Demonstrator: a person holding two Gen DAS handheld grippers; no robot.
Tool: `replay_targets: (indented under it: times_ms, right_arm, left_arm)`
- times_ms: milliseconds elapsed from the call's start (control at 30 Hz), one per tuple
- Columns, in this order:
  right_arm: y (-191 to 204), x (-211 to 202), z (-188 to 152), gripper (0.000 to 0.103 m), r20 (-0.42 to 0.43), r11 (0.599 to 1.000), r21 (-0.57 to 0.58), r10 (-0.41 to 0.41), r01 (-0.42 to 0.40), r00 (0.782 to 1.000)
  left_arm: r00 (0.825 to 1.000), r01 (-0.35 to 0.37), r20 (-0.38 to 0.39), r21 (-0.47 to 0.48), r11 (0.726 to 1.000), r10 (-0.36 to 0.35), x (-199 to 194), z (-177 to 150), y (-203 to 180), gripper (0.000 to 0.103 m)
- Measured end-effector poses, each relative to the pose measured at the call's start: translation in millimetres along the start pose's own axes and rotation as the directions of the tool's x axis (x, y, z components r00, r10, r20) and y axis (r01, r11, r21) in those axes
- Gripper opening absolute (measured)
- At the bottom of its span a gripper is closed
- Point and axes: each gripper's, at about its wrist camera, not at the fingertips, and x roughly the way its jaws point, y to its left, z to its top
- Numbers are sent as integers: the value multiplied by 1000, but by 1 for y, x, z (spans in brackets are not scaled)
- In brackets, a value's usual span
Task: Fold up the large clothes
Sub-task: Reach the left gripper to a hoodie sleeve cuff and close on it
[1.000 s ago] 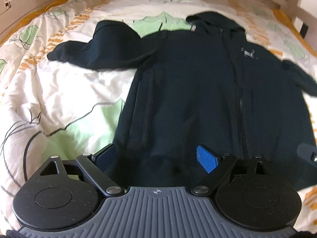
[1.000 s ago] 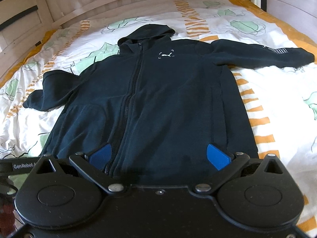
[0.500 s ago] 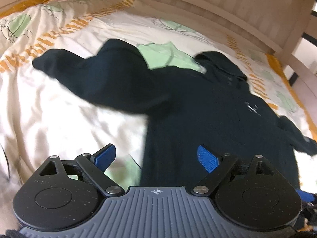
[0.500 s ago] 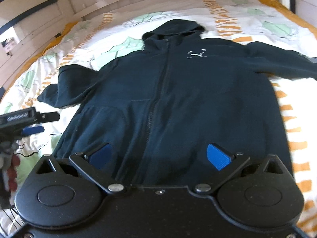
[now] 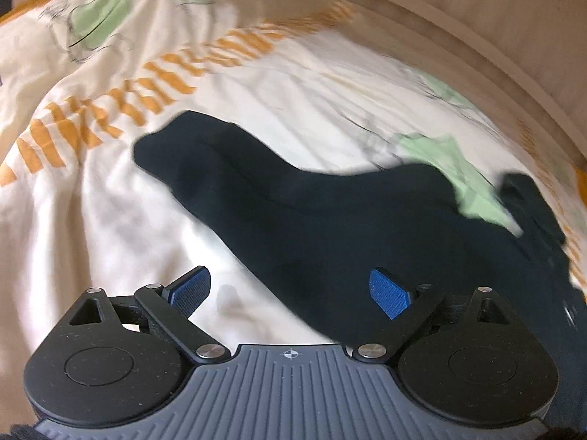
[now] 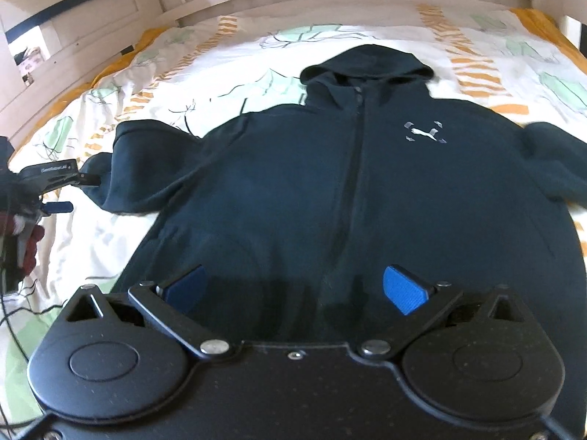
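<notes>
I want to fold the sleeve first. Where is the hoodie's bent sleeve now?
In the right wrist view, the bent sleeve lies on the bedspread at the hoodie's left edge, just beside the left gripper.

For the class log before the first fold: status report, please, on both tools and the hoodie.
Left tool open, over the sleeve. Right tool open, above the hem, holding nothing. Hoodie flat on the duvet, zipped, unfolded. Nothing on it.

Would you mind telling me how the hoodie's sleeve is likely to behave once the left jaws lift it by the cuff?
Probably floppy: the sleeve lies creased and bent on the duvet. It looks like thick fleece, so likely grippy rather than slippery. Lifted alone, it may drag the hoodie body slightly.
</notes>
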Motion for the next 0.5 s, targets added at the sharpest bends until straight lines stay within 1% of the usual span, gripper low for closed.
replay_targets:
  times_ms: [133, 233, 367, 400, 433, 467, 500]
  right_arm:
    - [8, 13, 8, 102, -3, 1000, -9, 9, -9, 1000]
    - [11, 21, 11, 102, -8, 1000, -14, 14, -14, 1000]
    - [14, 34, 14, 102, -21, 1000, -8, 15, -15, 1000]
    - [14, 37, 15, 102, -25, 1000, -3, 15, -15, 1000]
    - [14, 39, 15, 102, -30, 1000, 1, 15, -15, 999]
    - [14, 41, 15, 102, -34, 1000, 5, 16, -16, 999]
    - [14, 43, 16, 102, -36, 1000, 7, 16, -16, 999]
  left_arm:
    - [999, -36, 7, -39, 999, 36, 25, 20, 22, 94]
    - [1000, -27, -7, -78, 997, 27, 42, 30, 33, 94]
    - [999, -36, 23, -66, 997, 38, 53, 37, 31, 92]
    - [998, -46, 30, -84, 995, 49, 55, 38, 30, 85]
    - [998, -52, 38, -103, 993, 56, 54, 39, 30, 81]
    - [998, -42, 51, -115, 993, 48, 53, 39, 31, 68]
    - [997, -30, 72, -122, 992, 39, 51, 38, 33, 36]
